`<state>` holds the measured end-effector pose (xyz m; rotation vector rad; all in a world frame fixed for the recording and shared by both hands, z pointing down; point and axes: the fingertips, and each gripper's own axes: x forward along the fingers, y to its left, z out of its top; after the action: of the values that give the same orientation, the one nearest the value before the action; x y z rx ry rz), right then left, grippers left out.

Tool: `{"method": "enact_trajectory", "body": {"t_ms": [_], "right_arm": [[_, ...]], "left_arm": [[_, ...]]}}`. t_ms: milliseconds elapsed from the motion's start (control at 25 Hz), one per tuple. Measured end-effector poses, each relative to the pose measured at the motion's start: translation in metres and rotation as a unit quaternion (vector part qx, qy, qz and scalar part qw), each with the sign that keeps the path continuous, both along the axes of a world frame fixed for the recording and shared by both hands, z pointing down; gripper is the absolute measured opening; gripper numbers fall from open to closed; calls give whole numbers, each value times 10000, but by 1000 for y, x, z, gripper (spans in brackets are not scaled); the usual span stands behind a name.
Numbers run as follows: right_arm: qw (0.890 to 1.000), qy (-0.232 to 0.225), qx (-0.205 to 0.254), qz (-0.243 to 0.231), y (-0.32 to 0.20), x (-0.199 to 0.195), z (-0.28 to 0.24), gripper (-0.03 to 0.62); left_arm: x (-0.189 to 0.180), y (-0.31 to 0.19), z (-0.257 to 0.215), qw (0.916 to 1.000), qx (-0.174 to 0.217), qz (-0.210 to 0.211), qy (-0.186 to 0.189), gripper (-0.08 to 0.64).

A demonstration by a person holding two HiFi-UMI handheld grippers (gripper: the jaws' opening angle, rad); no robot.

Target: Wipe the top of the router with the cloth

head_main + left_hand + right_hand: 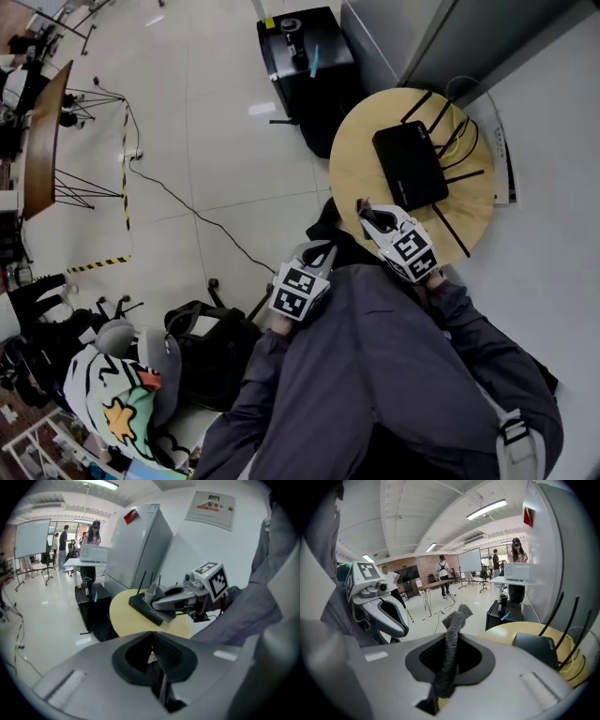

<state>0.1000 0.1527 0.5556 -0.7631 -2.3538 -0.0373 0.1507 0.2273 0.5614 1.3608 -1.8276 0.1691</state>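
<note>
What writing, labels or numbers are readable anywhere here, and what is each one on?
Nothing reads clearly.
Wall poster: a red logo and a few bold characters, too small to read.
Red tag on the grey cabinet: no legible print.
Router: a tiny mark near its edge, blurred.

The router [410,164] lies on the table [356,159], the cloth [451,648] between the right gripper's [367,214] jaws.

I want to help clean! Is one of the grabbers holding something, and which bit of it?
The right gripper pinches the grey cloth by one end; the other end sticks out free. The left gripper is shut on nothing.
</note>
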Motion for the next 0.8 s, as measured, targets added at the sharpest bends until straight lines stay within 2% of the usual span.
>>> {"method": "enact_trajectory", "body": {"t_ms": [120, 200, 360, 560, 680, 800], "right_arm": [[9996, -67, -136, 226, -11, -44, 8, 31], [9982, -60, -242, 551, -25, -70, 11, 31], [9897, 104, -494, 1339, -50, -90, 20, 31], [9779, 253, -524, 2007, -81, -109, 31, 31], [9655, 303, -531, 2533, -100, -103, 33, 31], [9449, 303, -512, 3220, -122, -102, 39, 31]], "left_arm": [[-48, -9, 2, 9996, -117, 250, -106, 0], [-74, -21, -1, 9972, -218, 697, -137, 0], [-109, -46, -8, 9846, -449, 1683, -138, 0], [-153, -85, -4, 9699, -415, 2399, -116, 0], [-157, -105, -7, 9534, -401, 2992, -35, 0], [-164, -127, -3, 9299, -424, 3652, -79, 0]]}}
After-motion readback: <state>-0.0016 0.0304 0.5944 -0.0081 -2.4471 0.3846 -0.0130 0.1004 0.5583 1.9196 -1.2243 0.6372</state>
